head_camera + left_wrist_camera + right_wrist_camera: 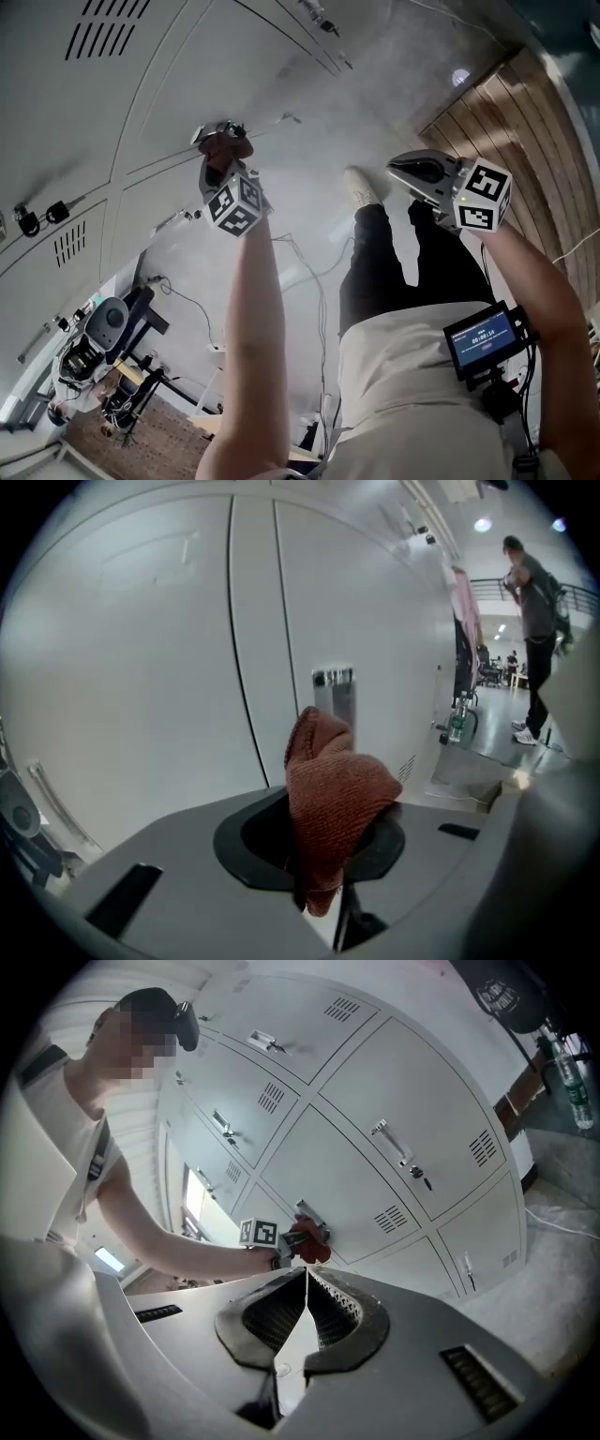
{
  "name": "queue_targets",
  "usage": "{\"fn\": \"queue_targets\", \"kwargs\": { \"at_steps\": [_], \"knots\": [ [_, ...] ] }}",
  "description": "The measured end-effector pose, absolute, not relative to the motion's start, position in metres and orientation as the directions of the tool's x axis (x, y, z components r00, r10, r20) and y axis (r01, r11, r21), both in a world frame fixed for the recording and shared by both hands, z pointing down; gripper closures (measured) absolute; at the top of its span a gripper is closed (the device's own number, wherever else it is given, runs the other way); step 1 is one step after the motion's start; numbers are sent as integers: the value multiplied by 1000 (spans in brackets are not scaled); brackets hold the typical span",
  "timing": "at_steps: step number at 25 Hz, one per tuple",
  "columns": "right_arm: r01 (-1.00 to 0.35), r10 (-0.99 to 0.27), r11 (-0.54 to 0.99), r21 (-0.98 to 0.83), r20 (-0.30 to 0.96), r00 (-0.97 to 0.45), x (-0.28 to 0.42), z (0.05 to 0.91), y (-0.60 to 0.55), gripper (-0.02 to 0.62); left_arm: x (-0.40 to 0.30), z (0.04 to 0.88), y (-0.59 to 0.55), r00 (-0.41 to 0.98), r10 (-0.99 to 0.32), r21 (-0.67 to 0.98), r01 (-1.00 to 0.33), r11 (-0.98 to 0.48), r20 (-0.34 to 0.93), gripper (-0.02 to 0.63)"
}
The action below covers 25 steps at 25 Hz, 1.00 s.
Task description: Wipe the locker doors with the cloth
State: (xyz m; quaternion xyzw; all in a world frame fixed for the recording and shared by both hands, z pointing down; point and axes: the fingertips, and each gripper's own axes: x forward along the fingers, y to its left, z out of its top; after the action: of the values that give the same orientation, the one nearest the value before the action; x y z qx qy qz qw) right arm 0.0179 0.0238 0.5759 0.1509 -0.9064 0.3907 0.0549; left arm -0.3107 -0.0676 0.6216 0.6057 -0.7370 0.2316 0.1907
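Head view, w/ both gripper views: my left gripper [223, 142] is up at the grey locker door [141, 103], jaws clamped on a bunched rust-brown knit cloth [330, 794]. My right gripper [304, 1309] hangs off to the side over the floor, jaws pressed together w/ nothing between them. The cloth sits just beside the door's metal pull handle [335, 697], near a seam btwn two doors. Risks, as I judge them: (a) the wad looks gripped by a fold only, so a hard sideways stroke could drag it out of the jaws; (b) the knit could snag on the handle, being so near it; (c) w/ little cloth ahead of the tips, bare jaw ends could scrape the paint; (d) a white cable [322, 319] trails on the floor beside my legs, a trip hazard if I step along the row. Hard to make out: whether the cloth touches the door or sits just short of it; the left jaw tips, buried under the wad; any dirt on the door. Lower doors are cut off at the frame edge.
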Motion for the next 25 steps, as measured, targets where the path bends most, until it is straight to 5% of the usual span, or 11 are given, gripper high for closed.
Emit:
{"fn": "queue_targets", "kwargs": {
  "at_steps": [7,14,25],
  "knots": [
    [-235,-143,776,-585,200,-969,-37,565,-13,577,-336,575,-93,-145,-878,-84,-989,119,457,538],
    [-209,-128,872,-444,205,-970,-30,476,-40,578,-287,497,-50,-35,-910,57,-996,64,412,538],
    [-168,-139,928,-332,109,-984,-30,366,-64,578,-240,389,19,59,-962,46,-998,-48,268,538]
  ]
}}
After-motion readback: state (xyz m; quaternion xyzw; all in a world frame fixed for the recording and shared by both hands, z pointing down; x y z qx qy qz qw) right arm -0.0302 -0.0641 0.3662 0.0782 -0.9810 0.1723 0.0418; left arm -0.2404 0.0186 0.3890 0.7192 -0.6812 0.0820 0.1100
